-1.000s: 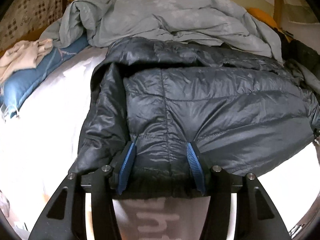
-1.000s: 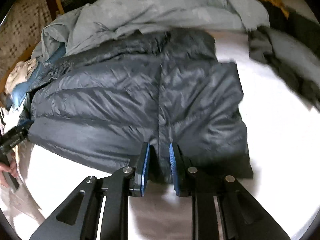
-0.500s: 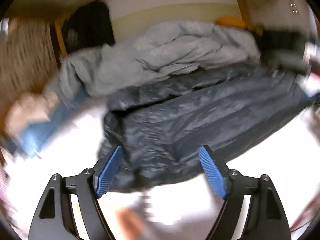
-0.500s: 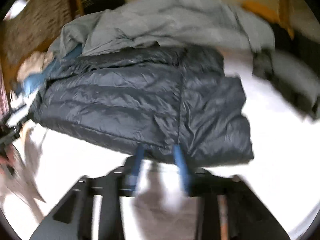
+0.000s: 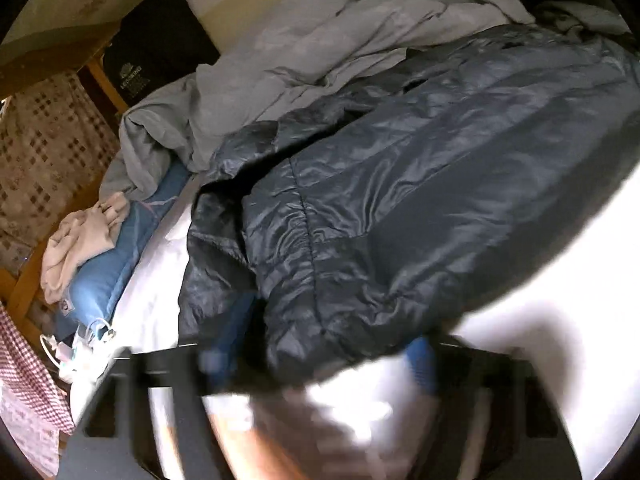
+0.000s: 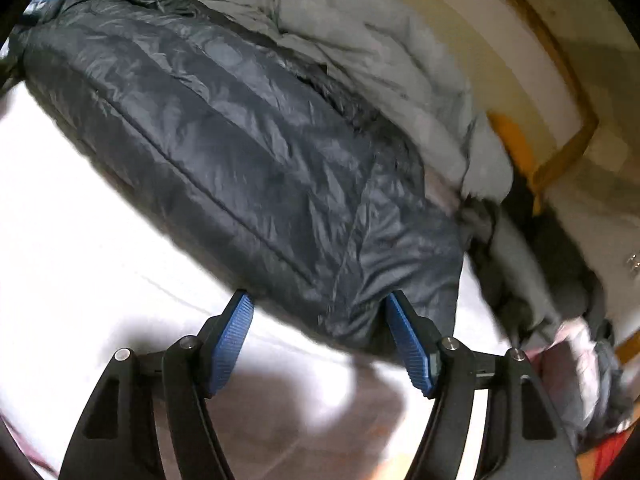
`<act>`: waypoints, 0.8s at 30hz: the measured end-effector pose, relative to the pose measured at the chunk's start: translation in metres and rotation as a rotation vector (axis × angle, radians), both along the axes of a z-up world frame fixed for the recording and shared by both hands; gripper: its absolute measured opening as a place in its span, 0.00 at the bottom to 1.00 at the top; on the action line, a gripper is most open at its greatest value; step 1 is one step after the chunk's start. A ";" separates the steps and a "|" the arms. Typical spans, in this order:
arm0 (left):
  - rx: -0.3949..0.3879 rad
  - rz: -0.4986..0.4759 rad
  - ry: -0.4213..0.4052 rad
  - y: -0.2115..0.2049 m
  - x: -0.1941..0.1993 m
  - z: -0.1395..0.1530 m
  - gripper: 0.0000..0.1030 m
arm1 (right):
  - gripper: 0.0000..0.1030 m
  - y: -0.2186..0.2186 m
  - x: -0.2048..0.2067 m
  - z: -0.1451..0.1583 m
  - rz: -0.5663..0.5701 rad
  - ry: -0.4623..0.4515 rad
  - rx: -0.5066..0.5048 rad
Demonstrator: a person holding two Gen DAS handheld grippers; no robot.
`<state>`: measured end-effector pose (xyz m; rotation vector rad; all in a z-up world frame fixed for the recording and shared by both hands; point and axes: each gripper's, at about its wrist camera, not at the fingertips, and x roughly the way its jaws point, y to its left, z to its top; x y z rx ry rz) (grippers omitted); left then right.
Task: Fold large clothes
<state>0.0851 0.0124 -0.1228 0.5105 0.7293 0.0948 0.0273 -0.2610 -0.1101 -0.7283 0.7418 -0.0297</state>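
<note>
- Left wrist view: a dark quilted puffer jacket (image 5: 400, 208) lies spread across a white bed sheet (image 5: 580, 312), its near hem bunched right at the left gripper (image 5: 316, 364).
- The gripper is smeared by motion blur. Its jaws have just been closing and the hem sits between the blue pads (image 5: 420, 364), but whether they press on the fabric cannot be told.
- Only this view shows the left side of the bed: a blue pillow (image 5: 108, 272) with a pale crumpled garment (image 5: 80, 248) on it, a black bag (image 5: 160, 44) against the wall, and a patterned curtain (image 5: 44, 152).
- A grey duvet (image 5: 320, 52) is heaped behind the jacket, touching its far edge.
- Right wrist view: the same jacket (image 6: 248, 160) runs diagonally over the sheet (image 6: 80, 240), its lower corner reaching between the pads of the right gripper (image 6: 320, 340).
- Here the picture is sharp: the jaws have just been opening and stand wide, the blue pads (image 6: 232, 340) set apart from the fabric on either side.
- Only this view shows the right side: the wooden bed frame (image 6: 560, 92), an orange item (image 6: 516, 136) beside it, and a dark grey pile of clothes (image 6: 532, 272) just past the jacket's corner.
- The duvet (image 6: 360, 48) borders the jacket's far side.
</note>
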 end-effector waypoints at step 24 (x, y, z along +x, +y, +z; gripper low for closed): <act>-0.205 -0.039 -0.026 0.029 -0.056 0.121 0.23 | 0.12 -0.044 -0.037 0.103 -0.015 0.007 0.514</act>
